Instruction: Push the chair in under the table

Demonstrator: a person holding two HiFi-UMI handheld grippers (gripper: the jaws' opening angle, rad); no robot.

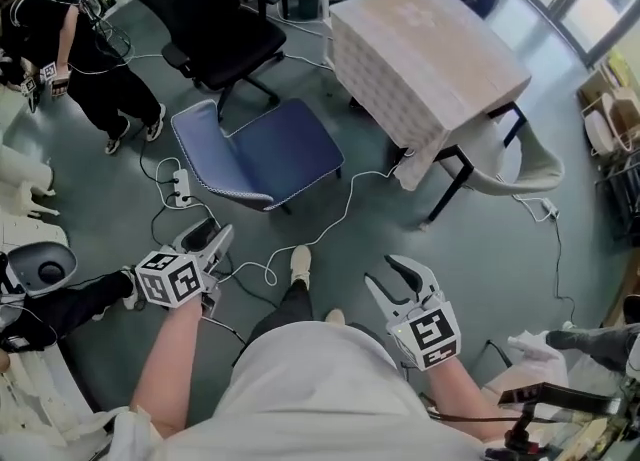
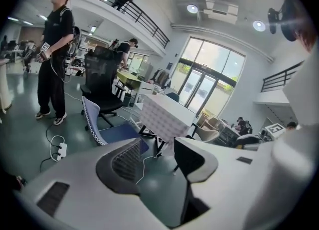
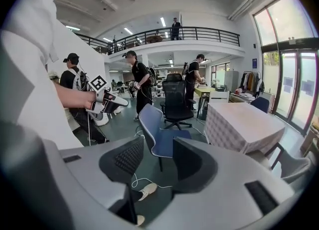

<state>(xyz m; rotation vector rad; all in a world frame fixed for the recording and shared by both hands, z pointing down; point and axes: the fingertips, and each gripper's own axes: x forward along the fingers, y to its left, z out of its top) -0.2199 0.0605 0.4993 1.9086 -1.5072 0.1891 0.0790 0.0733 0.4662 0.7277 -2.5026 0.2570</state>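
Observation:
A blue chair (image 1: pixel 262 152) stands on the floor a step left of the table (image 1: pixel 425 54), which carries a pale checked cloth. The chair (image 2: pixel 102 124) and table (image 2: pixel 164 116) show in the left gripper view, and the chair (image 3: pixel 159 134) and table (image 3: pixel 241 124) in the right gripper view. My left gripper (image 1: pixel 222 237) is held low at the left, jaws apart, nothing between them. My right gripper (image 1: pixel 392 277) is at the right, jaws wide, empty. Both are well short of the chair.
A black office chair (image 1: pixel 210 24) stands behind the blue one. A white cable (image 1: pixel 330 224) and a power strip (image 1: pixel 181 187) lie on the floor between me and the chair. A beige armchair (image 1: pixel 520 159) sits under the table's right side. A person (image 1: pixel 75 59) stands at far left.

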